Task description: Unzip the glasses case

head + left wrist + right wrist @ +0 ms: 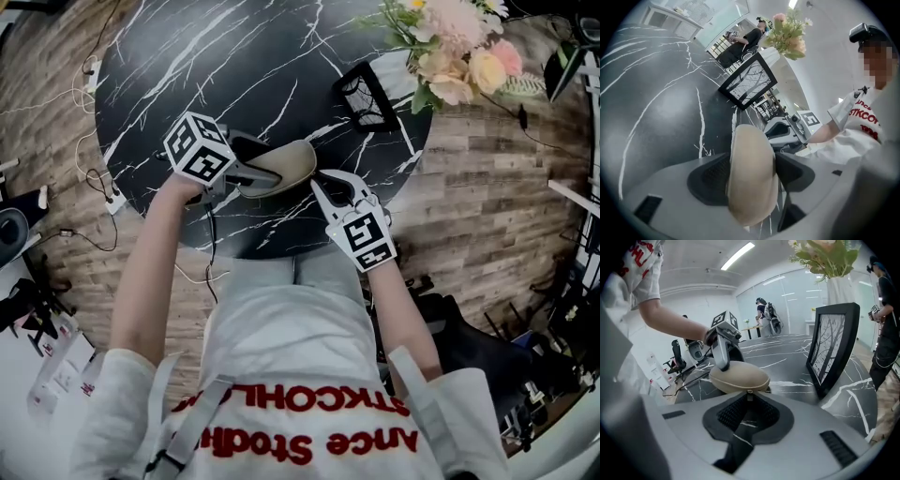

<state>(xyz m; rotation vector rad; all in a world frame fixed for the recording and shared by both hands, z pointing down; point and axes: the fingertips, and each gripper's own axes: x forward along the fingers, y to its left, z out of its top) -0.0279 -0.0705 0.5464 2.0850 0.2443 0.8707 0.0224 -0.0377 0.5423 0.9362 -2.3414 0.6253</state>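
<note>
Beige and rounded, the glasses case sits clamped end-on between the dark pads of the left gripper, which press on both of its sides. We read this as the anchoring hold: one end is pinned so the case cannot slide along the table when the zip is pulled.

At the opposite end, the right gripper has its jaws drawn almost together, and a small metal zipper pull stands right at their tips. It looks pinched there, which fits a thin tab needing a narrow grip. The case lies near the table's front edge, between the two grippers and close to the person's body, where both hands reach it easily.

Some things we cannot settle. The seam runs round the case in the right gripper view, yet whether any of it has parted is too fine to tell. The end held by the left pads is covered by them. In the head view the right gripper's tips hide the pull altogether, and the marker cube blocks the left jaws. Farther back stand a black picture frame and flowers, well apart from the work.
</note>
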